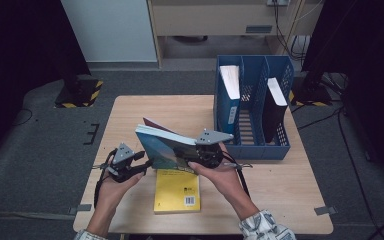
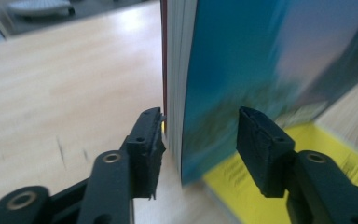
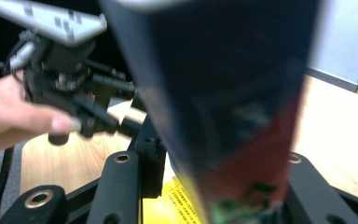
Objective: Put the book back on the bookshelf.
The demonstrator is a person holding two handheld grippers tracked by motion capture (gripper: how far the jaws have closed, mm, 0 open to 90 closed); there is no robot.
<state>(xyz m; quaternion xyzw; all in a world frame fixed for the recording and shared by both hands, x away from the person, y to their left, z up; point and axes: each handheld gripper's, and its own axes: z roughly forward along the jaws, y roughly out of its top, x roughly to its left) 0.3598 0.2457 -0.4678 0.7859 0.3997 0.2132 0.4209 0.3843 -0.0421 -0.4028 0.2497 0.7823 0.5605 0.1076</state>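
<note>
A thick book with a teal picture cover point(image 1: 162, 147) hangs tilted above the table, and my right gripper point(image 1: 194, 157) is shut on its right end. In the right gripper view the book point(image 3: 214, 70) sits clamped between the jaws of that gripper point(image 3: 223, 172). My left gripper point(image 1: 147, 164) is at the book's lower left corner. Its jaws point(image 2: 200, 140) stand open around the book's edge point(image 2: 261, 56), with the far pad clear of the cover. A yellow book point(image 1: 176, 192) lies flat on the table below.
A blue file rack point(image 1: 252, 146) stands on the right of the wooden table point(image 1: 130, 110), holding a blue folder point(image 1: 228, 95) and a dark book point(image 1: 275, 107). A yellow-and-black striped base point(image 1: 80, 92) sits on the floor beyond the table's left corner.
</note>
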